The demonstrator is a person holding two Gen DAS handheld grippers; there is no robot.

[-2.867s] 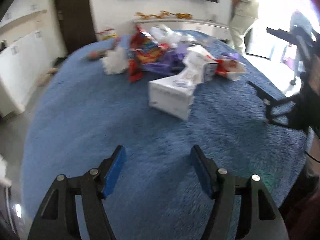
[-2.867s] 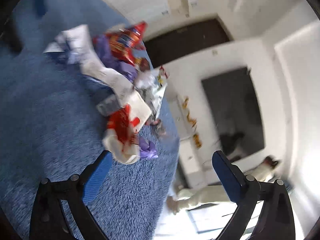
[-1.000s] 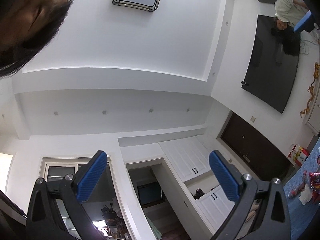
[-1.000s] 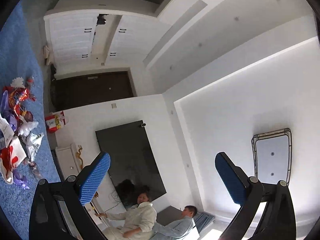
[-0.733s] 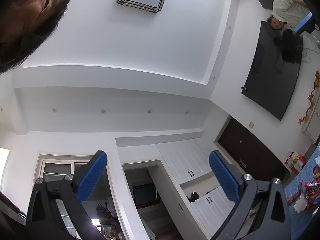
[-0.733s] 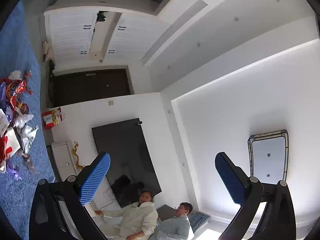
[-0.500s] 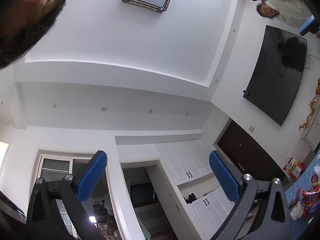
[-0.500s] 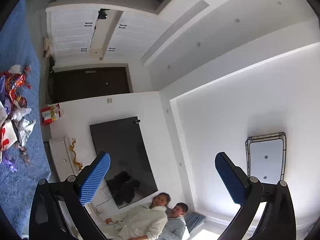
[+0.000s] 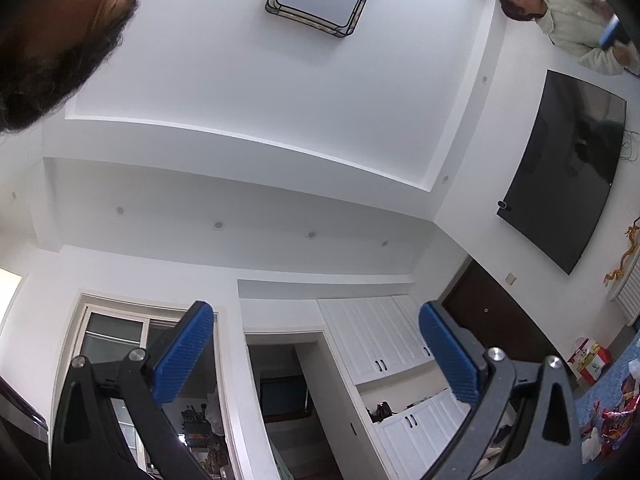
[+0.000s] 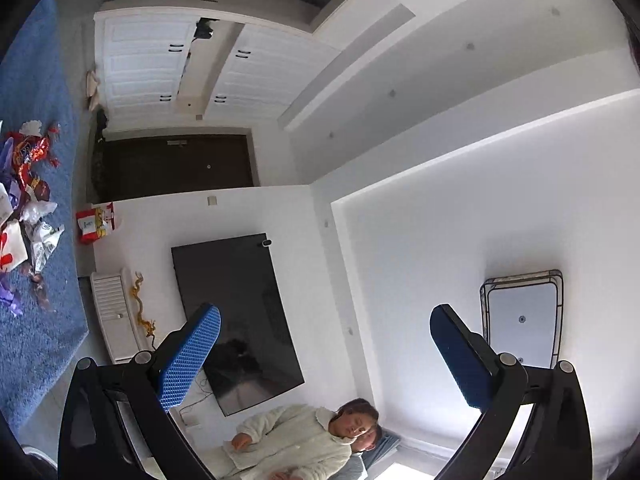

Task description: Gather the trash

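Note:
Both grippers point up at the ceiling, far from the trash. My left gripper (image 9: 316,348) is open and empty. My right gripper (image 10: 326,354) is open and empty. A pile of trash (image 10: 24,200), red, purple and white wrappers and paper, lies on the blue rug (image 10: 36,80) at the left edge of the right wrist view. A small part of the trash pile (image 9: 612,420) shows at the lower right edge of the left wrist view.
White cabinets (image 10: 160,64), a dark door (image 10: 172,168) and a wall TV (image 10: 240,316) line the room. A red and white box (image 10: 94,222) stands by the wall. A person in a white robe (image 10: 304,440) is near the TV. The operator's face (image 9: 52,32) is at top left.
Both grippers swung up from the rug and trash to face the ceiling and now drift slightly. The person in the white robe has moved across the view. Both grippers stay open.

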